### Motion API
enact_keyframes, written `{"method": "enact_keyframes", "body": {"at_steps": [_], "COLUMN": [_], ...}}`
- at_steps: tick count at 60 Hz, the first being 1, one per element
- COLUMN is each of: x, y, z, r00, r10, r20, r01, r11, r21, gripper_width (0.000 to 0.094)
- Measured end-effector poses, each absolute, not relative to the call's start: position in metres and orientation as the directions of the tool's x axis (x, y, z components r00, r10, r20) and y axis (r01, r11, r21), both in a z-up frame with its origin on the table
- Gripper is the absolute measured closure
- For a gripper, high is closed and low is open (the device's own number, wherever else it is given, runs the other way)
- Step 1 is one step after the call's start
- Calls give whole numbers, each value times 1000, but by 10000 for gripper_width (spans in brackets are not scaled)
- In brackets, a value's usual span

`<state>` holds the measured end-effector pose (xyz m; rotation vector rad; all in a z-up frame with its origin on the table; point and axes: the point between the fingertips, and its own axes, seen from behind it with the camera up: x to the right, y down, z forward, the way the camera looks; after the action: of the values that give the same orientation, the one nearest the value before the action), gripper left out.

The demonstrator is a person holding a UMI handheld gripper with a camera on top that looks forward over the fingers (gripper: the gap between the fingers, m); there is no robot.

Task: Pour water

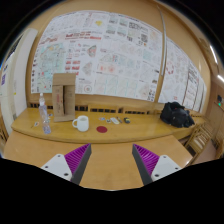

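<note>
The hand-held gripper (111,163) hangs released and empty over the near desk (110,178). Beyond it to the left, on the far desk, an upright water bottle (45,118) stands left of the white mug (82,123).

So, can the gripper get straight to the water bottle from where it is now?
Probably yes. The gripper is open and holds nothing, and bare table lies ahead of its fingers. The water bottle stands off to the left, apart from the white mug.
</note>
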<state>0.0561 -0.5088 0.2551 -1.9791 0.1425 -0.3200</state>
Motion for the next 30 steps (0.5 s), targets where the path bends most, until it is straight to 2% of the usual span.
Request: {"method": "enact_keyframes", "body": {"at_steps": [10,16,30], "x": [34,-2,-129], "y": [-512,-499,-460], "z": [216,178,111], "r00": [953,951,974], "r10": [-243,-243,-172], "r20": [181,193,150], "r01": [44,48,35], "r11": [-480,-499,-538], "r21": [-876,-865,-842], "gripper_width": [86,85,84]}}
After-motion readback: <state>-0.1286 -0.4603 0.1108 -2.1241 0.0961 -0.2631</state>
